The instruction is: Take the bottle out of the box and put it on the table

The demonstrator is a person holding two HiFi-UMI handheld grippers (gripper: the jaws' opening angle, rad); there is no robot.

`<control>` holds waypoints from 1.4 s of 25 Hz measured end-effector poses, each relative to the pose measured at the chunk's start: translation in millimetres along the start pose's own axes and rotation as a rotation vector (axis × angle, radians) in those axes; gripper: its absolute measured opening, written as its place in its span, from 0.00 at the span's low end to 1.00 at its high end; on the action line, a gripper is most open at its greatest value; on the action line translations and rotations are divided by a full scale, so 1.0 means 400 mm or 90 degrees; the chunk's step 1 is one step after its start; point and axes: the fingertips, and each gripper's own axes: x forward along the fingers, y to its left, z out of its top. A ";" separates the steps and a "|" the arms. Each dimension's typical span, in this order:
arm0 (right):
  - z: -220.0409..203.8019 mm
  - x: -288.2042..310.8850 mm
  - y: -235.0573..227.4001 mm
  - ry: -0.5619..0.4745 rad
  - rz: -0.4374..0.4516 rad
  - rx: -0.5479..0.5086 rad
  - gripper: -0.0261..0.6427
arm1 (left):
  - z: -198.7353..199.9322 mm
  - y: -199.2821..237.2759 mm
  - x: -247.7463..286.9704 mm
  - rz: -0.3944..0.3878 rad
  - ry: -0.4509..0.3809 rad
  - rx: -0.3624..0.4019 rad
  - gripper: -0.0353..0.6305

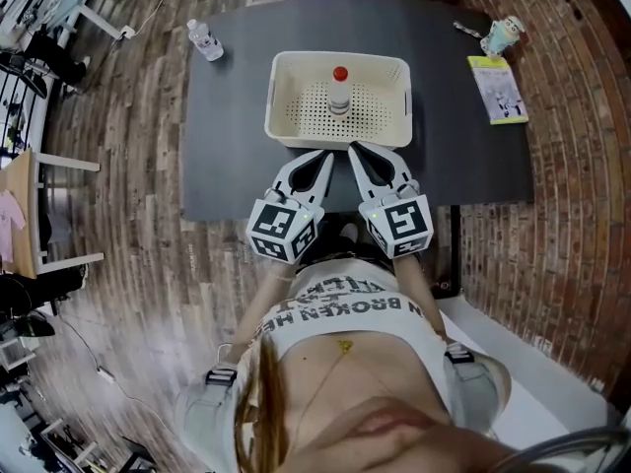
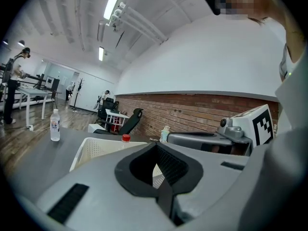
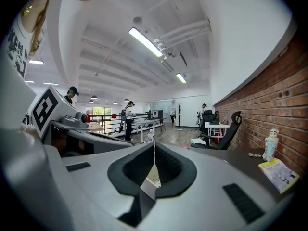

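- The bench is a flat, matte, dark grey rectangle with rounded far corners. It stands on a wood-plank floor.
- The box is a cream plastic tub with a rounded rectangular shape and a rolled rim. Its floor is pierced with fine holes. It sits mid-bench.
- The bottle stands upright inside the box, on the perforated floor, near the centre and slightly toward 12 o'clock. It is small and pale with a round red cap, and nothing touches it.
- The left tongs are smooth grey plastic with ribbed black pads. They lie at 6 o'clock of the box, just short of its near wall. In the left gripper view the left tongs have their tips pressed together, with nothing between them.
- The right tongs lie beside them, also at 6 o'clock and angled inward. In the right gripper view the right tongs are closed tip to tip and hold nothing.
- Each tool carries a black-and-white marker cube at its rear.
- A clear water bottle stands upright at 10 o'clock of the box, well apart from it.
- A thin yellow-green booklet lies flat at 3 o'clock, near the bench's edge.
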 end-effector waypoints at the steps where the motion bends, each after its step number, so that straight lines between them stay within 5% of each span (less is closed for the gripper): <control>1: 0.003 0.011 -0.003 0.001 -0.005 0.001 0.05 | 0.008 0.009 0.007 -0.007 0.001 0.003 0.06; 23: 0.010 0.292 0.010 0.031 -0.049 -0.003 0.05 | 0.057 0.277 0.033 -0.055 0.012 0.006 0.06; 35: -0.022 0.274 -0.075 0.059 -0.034 -0.005 0.05 | 0.050 0.278 0.088 -0.017 0.007 -0.020 0.06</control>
